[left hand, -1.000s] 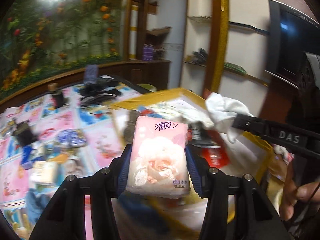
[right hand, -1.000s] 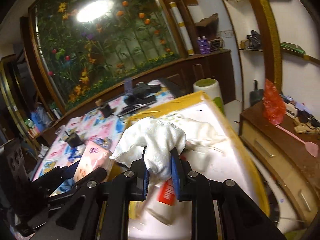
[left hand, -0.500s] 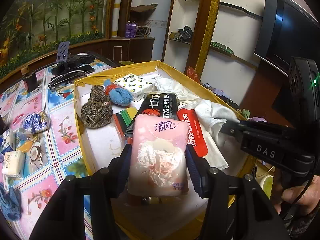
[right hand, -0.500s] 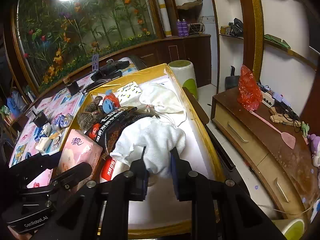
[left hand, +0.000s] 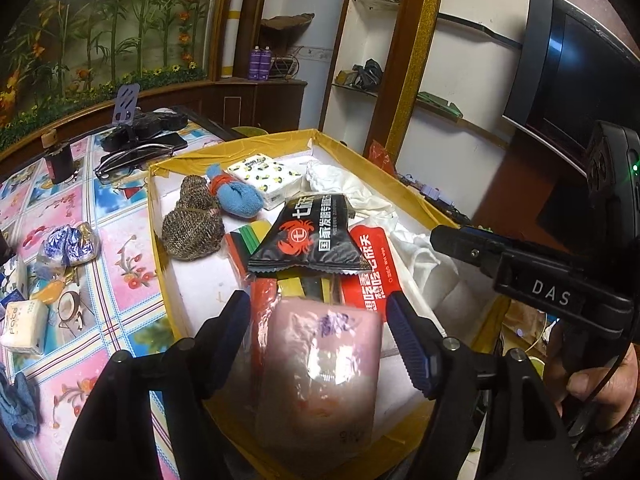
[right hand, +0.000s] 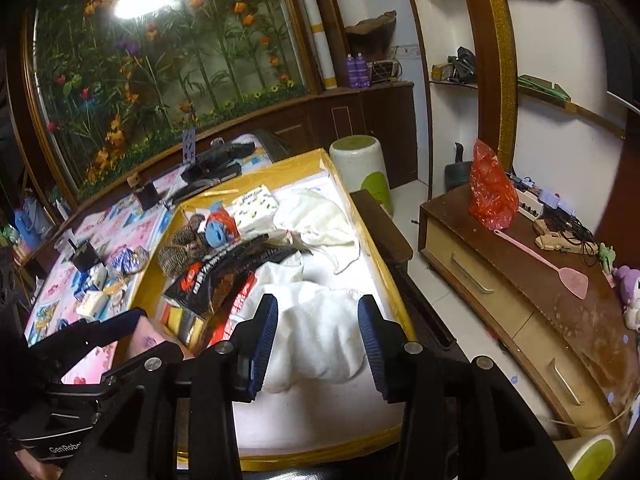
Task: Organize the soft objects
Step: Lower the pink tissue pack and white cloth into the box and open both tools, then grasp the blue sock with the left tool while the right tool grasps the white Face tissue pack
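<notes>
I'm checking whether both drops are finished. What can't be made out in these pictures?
- Pink tissue pack, left wrist view: motion-blurred, so whether it rests in the yellow box is unclear.
- Items under the black snack bag, left wrist view: covered by it.
- White cloth, right wrist view: its near edge is hidden behind the open right gripper.

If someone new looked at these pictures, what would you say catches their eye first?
Probably the yellow-rimmed box crammed with soft things, a black crab-printed packet lying on top in its middle. Next, the pink tissue pack between the open left gripper's fingers at the box's near end, and the white cloth between the open right gripper's fingers. The flower mural glows behind.
</notes>
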`<state>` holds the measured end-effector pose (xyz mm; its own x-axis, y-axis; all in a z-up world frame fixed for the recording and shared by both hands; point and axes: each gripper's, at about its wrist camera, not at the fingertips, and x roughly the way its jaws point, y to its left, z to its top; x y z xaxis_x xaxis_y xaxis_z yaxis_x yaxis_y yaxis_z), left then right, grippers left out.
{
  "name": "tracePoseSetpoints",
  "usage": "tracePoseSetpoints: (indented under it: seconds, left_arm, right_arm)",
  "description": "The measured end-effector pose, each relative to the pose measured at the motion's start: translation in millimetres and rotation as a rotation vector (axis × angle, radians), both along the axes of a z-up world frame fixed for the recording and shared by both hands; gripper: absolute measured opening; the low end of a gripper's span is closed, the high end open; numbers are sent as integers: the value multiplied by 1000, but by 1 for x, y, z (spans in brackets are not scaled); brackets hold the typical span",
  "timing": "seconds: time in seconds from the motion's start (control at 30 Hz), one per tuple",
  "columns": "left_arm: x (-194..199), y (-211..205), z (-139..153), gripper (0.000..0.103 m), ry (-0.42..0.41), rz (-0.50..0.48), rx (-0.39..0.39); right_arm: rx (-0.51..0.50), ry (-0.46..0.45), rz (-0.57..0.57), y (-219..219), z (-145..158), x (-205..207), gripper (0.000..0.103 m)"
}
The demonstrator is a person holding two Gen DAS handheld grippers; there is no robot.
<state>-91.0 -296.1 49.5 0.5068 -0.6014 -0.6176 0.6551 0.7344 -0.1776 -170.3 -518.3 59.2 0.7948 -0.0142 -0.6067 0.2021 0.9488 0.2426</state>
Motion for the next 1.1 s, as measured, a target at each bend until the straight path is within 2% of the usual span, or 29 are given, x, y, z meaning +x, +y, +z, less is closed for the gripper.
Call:
tracePoseSetpoints:
  seconds: [0.1, 0.47, 0.83, 1.1]
  left_arm:
    - [-4, 2, 4, 71, -25, 0, -11]
    - [-12, 10, 7, 71, -58, 16, -12]
    - [-3, 58, 14, 71, -15, 108, -74]
    - [1, 124, 16, 72, 11, 232, -94]
  right_arm:
    - [18, -36, -9, -4, 3, -6, 53]
    - [53, -70, -6, 0, 11, -7, 57]
    - [-3, -109, 130, 65, 31, 7, 64]
    - [-41, -104, 233, 116, 35, 19, 70]
